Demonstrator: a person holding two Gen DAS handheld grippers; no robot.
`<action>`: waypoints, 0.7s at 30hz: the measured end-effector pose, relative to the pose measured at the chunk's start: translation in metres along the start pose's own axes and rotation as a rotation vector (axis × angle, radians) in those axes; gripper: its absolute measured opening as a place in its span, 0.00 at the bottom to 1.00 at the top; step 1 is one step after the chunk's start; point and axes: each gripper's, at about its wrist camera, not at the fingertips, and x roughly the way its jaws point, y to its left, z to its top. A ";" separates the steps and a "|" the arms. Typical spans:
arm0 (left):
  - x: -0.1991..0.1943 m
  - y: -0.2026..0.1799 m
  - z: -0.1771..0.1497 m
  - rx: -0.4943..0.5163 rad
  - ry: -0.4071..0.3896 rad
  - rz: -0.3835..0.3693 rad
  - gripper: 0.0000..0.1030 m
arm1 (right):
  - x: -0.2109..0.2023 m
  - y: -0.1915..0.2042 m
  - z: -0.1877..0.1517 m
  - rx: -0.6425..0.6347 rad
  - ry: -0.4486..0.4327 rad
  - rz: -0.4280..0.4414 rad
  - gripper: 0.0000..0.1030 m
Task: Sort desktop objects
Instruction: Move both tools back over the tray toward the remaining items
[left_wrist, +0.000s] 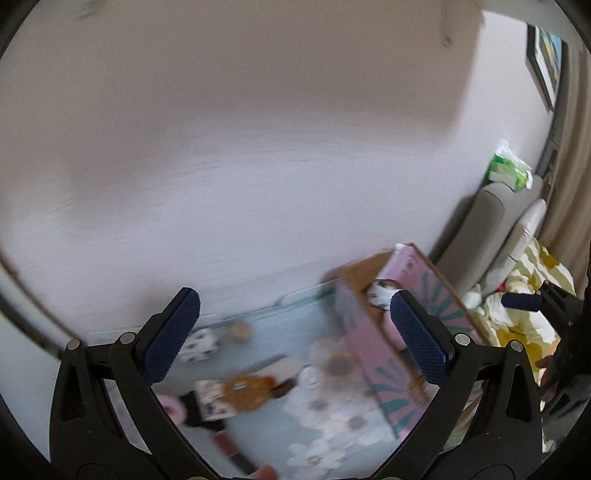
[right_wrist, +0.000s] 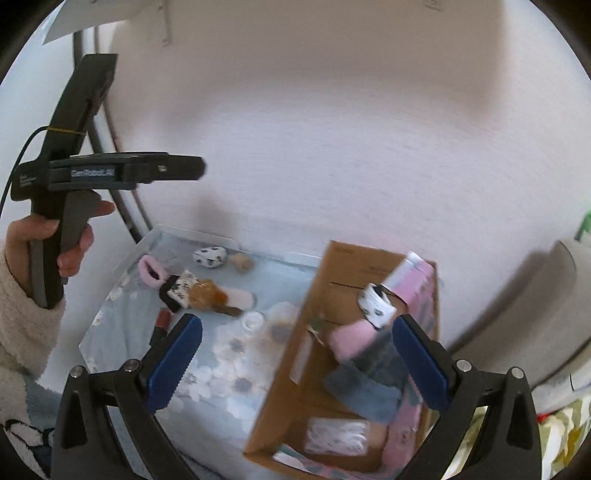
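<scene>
From the left wrist, the left claw (left_wrist: 295, 336) stands wide apart, empty, over a blurred counter (left_wrist: 266, 332); the box (left_wrist: 373, 354) is partly hidden behind one finger.

From the right wrist, the right claw (right_wrist: 297, 363) gapes empty above the box (right_wrist: 291, 373); small things (right_wrist: 207, 291) lie left, hard to identify.
</scene>
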 end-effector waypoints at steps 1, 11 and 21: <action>-0.005 0.009 -0.002 -0.008 -0.001 0.013 1.00 | 0.003 0.005 0.003 -0.017 0.002 0.005 1.00; -0.042 0.109 -0.046 -0.164 0.031 0.113 1.00 | 0.037 0.059 0.024 -0.172 0.036 0.088 1.00; -0.020 0.159 -0.105 -0.227 0.152 0.125 1.00 | 0.085 0.114 0.022 -0.353 0.117 0.152 1.00</action>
